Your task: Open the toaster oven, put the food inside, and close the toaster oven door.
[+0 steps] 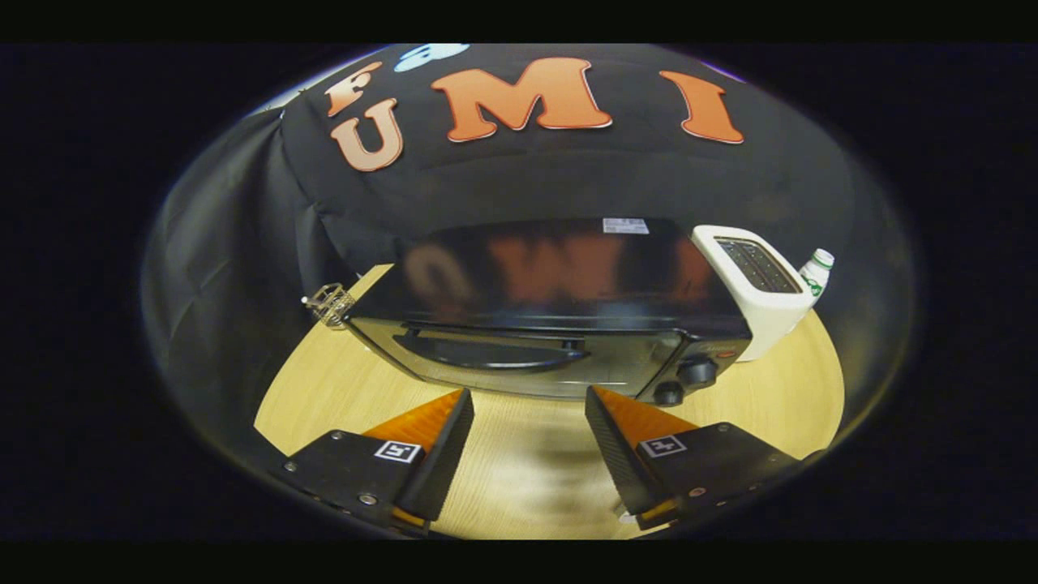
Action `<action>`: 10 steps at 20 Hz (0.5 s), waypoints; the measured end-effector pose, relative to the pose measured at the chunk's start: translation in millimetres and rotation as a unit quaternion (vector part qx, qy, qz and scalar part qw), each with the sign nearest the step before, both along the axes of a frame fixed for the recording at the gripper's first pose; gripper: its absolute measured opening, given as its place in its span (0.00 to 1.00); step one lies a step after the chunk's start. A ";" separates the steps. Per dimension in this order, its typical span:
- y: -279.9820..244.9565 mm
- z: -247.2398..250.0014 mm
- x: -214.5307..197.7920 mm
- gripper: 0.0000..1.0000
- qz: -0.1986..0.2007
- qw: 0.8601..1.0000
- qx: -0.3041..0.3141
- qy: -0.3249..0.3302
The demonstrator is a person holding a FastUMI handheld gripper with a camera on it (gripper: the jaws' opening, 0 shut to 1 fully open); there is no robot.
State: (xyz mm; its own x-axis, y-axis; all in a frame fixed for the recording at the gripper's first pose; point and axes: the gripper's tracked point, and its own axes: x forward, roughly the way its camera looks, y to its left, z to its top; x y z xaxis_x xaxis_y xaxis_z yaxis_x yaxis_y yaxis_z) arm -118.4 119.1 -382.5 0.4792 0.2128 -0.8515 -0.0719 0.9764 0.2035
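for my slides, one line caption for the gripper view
Open gripper empty above the wooden table, facing the closed toaster oven.

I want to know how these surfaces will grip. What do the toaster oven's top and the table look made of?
Toaster oven top: likely glossy black painted metal, since it mirrors the wall behind. Table: pale wood or wood-look laminate, with visible grain lines and a slight sheen. The open gripper hovers just before the shut door.

The room is dim, with warm light from above pooling on the wooden table (527, 454). The toaster oven (551, 324) has a glossy top carrying a smeared reflection. Fisheye bending curves everything around it, and motion blur softens the tabletop before its door.
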 end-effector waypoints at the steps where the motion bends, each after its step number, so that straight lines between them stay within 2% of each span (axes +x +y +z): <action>1: -0.4 5.1 2.2 0.83 -0.003 1.000 0.001 -0.008; 5: -2.3 31.0 5.7 0.83 -0.003 0.999 0.007 -0.037; 10: -15.5 86.9 22.7 0.86 -0.008 0.992 -0.004 -0.124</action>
